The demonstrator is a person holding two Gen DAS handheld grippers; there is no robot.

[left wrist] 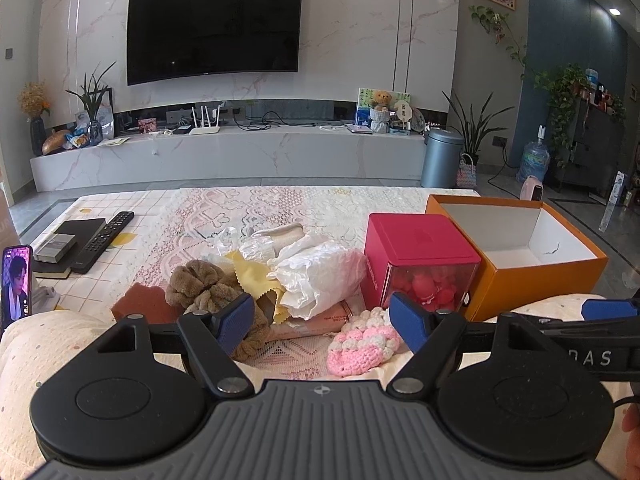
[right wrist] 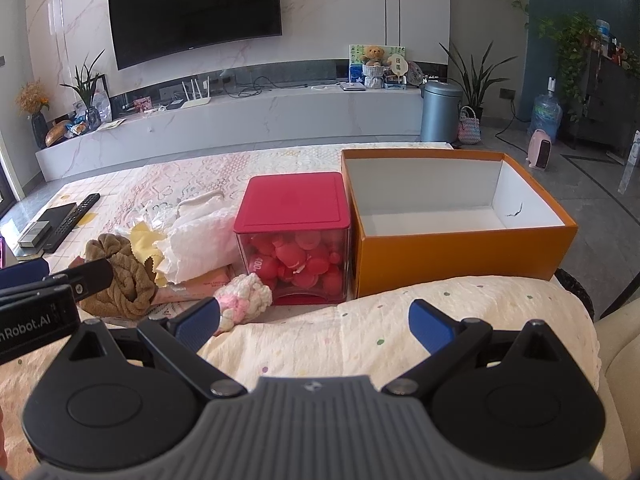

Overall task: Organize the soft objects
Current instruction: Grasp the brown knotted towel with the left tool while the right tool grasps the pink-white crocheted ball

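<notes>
A pile of soft things lies on the lace-covered table: a brown plush scrunchie [left wrist: 208, 282] [right wrist: 124, 272], a yellow cloth [left wrist: 250, 270] [right wrist: 146, 240], a white crinkled bag [left wrist: 320, 270] [right wrist: 200, 240], a pink-and-white crocheted piece [left wrist: 362, 342] [right wrist: 244, 296] and a rust-red pad [left wrist: 144, 300]. An open, empty orange box [left wrist: 532, 280] [right wrist: 460, 256] stands at the right. My left gripper [left wrist: 322, 322] is open and empty, just short of the pile. My right gripper [right wrist: 316, 326] is open and empty over a dotted cushion [right wrist: 360, 332].
A red-lidded clear box of red balls [left wrist: 420, 264] [right wrist: 296, 236] stands between the pile and the orange box. A remote [left wrist: 106, 234], a dark notebook [left wrist: 76, 232] and a phone on a stand [left wrist: 16, 284] lie at the table's left. A flat pink packet [left wrist: 320, 318] lies under the pile.
</notes>
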